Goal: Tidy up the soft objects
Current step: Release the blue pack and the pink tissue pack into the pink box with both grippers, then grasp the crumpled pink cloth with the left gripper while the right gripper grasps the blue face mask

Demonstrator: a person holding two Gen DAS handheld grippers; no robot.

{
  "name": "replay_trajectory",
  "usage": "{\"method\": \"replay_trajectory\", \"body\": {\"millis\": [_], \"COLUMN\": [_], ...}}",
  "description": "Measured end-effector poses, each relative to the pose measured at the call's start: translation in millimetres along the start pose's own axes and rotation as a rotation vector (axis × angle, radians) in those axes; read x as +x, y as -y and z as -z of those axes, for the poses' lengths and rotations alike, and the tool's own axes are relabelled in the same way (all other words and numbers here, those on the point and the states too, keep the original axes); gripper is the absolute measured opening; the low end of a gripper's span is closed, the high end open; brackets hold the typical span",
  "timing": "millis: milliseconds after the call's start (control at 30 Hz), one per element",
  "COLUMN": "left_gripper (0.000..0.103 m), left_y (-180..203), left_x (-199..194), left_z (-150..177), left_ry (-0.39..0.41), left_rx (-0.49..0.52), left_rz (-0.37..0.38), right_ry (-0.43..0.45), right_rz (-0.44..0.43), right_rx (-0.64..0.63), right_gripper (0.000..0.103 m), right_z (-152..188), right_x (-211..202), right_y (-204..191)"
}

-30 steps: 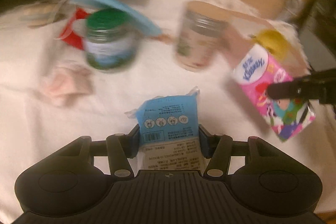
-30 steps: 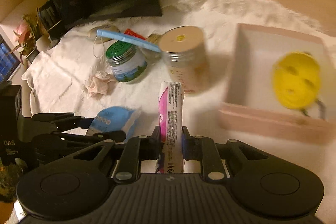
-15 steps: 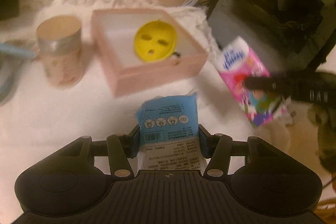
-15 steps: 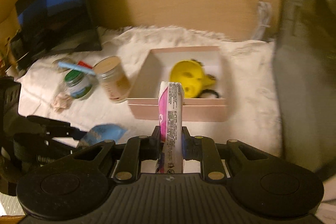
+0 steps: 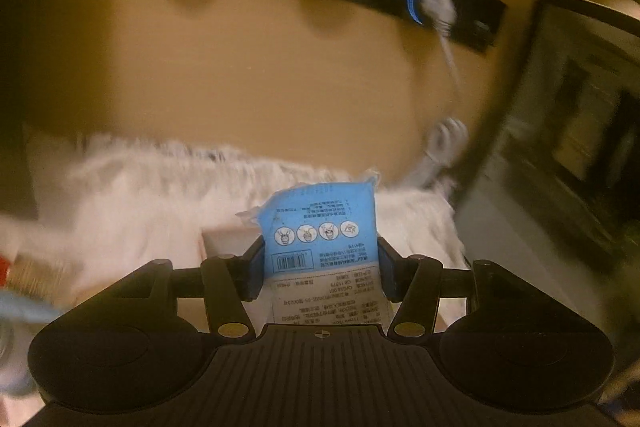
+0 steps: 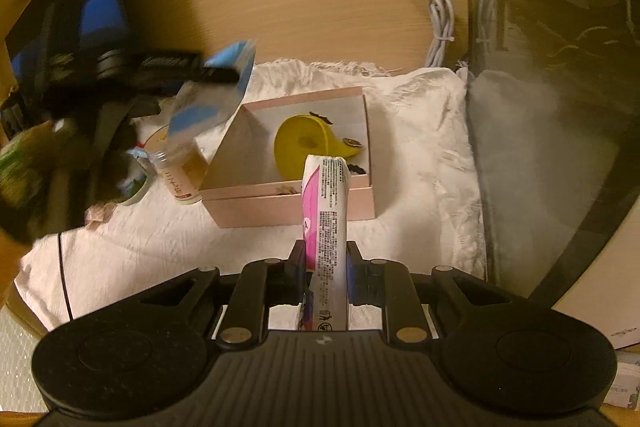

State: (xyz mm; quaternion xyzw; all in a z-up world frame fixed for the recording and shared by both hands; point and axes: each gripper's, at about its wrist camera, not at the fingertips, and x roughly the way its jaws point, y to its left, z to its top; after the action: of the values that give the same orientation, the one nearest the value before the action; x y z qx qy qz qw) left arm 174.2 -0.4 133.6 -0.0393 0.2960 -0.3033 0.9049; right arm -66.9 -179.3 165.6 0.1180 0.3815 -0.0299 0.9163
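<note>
My left gripper is clamped on the blue tissue pack, which sticks up between the pads with its printed back facing me. In the right wrist view that same pack shows blurred at the far left, raised above the pink box. My right gripper pinches the pink tissue pack edge-on, upright, its top in front of the box's near wall. Inside the box lies a yellow soft toy. Just left of the box stands a tan-lidded jar. Everything rests on a white fluffy cloth, with a white cable at the far wall.
</note>
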Motion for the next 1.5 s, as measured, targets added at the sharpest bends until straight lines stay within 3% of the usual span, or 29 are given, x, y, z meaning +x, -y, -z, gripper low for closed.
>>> {"method": "replay_trajectory", "body": {"millis": [100,167,300,467,667,800,900,1067,1200,1300,1433,1500], "left_gripper": [0.059,0.063,0.063,0.063,0.063,0.063,0.063,0.062,0.062,0.062,0.062,0.062], "left_y": [6.2,13.0,9.1,-11.6,-42.6,-67.0,-81.0,-108.2,-137.0,-160.1,-186.3,-193.8], "left_x": [33.8,53.3,55.8,31.9,-15.1,-53.3,-81.2,-118.8,-144.4,-158.3,-173.9,-176.3], "left_z": [5.4,14.7,17.8,3.2,-7.1,0.2,19.4,72.1,112.6,135.7,146.5,142.8], "left_ry": [-0.091,-0.14,-0.112,-0.051,0.058,0.083,0.071,-0.001,-0.057,-0.08,-0.075,-0.055], "left_rx": [0.005,0.07,0.048,-0.062,-0.155,-0.182,-0.175,-0.171,-0.197,-0.212,-0.278,-0.289], "left_rz": [0.004,-0.046,-0.048,0.042,0.068,0.056,0.04,-0.058,-0.169,-0.288,-0.375,-0.418], "right_ry": [0.016,0.018,0.004,0.021,0.105,0.099,0.057,-0.131,-0.205,-0.208,-0.203,-0.187], "right_rz": [0.019,0.035,0.055,0.04,-0.068,-0.171,-0.181,-0.123,-0.029,-0.009,0.02,0.03], "right_rx": [0.013,0.027,0.038,0.042,0.036,0.046,0.042,0.103,-0.015,-0.05,-0.096,-0.1], "right_gripper": [0.018,0.018,0.018,0.018,0.018,0.018,0.018,0.018,0.018,0.019,0.02,0.027], "right_z": [2.3,4.5,7.3,-8.8,-66.1,-102.2,-126.8,-147.7,-141.0,-138.4,-137.7,-137.1], "right_x": [-1.2,-0.5,4.7,16.9,41.5,87.4,133.9,234.4,278.6,284.1,280.6,272.9], "right_y": [2.6,4.9,7.7,3.1,-18.6,-36.3,-49.8,-54.9,-69.3,-73.6,-76.5,-78.7]}}
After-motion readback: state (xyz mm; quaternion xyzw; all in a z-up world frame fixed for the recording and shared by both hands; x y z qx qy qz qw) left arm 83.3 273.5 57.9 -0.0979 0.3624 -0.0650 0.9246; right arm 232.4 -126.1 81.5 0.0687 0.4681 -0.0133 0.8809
